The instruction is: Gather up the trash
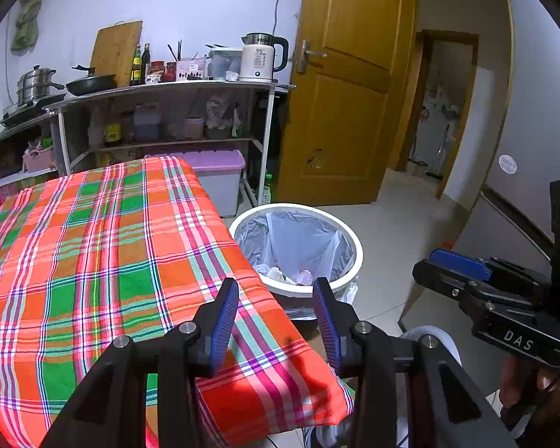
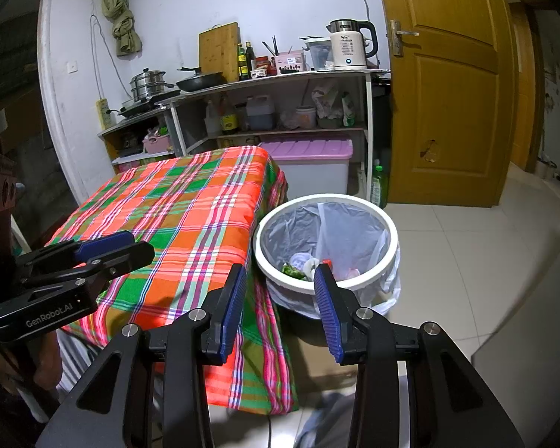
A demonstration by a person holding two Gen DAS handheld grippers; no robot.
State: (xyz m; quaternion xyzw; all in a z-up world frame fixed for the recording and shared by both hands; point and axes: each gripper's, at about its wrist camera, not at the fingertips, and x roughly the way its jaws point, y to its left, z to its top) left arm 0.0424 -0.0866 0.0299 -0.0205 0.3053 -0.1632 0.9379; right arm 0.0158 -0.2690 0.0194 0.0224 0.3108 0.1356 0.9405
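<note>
Orange-and-green plaid cloth (image 1: 104, 261) over the counter, smooth and bare of litter in both views — nothing left on it to pick up. White plastic bin (image 2: 326, 280) on the floor just right of the counter's near corner, round-rimmed, lined with a thin clear bag (image 2: 351, 239) that sags inside and spills crinkled over the rim. Trash (image 2: 302, 265) at the bottom: crumpled pale wrappers, something green, a small red bit — soft, light stuff, hard to tell apart further.

Left hand-held gripper (image 1: 276, 321) spread, nothing between its ribbed blue pads (image 1: 224, 321), hanging over the counter's near right corner. Right hand-held gripper (image 2: 280, 310) likewise spread and empty, aimed at the gap between counter edge and bin. Black hard-plastic bodies on both, steel pins at the pivots.

Judging by the bare cloth and the filled bin, collecting looks close to done; likely step in hand a last check for strays, or gathering the bag. For the bag: better to pinch the film where it folds over the rim, not the slack inside, since thin plastic slips and tears. Worth lifting with both grippers on opposite sides, slowly, keeping the mouth up so nothing tips out. Floor (image 2: 466, 261) of pale glossy tile, with no litter showing on it.
</note>
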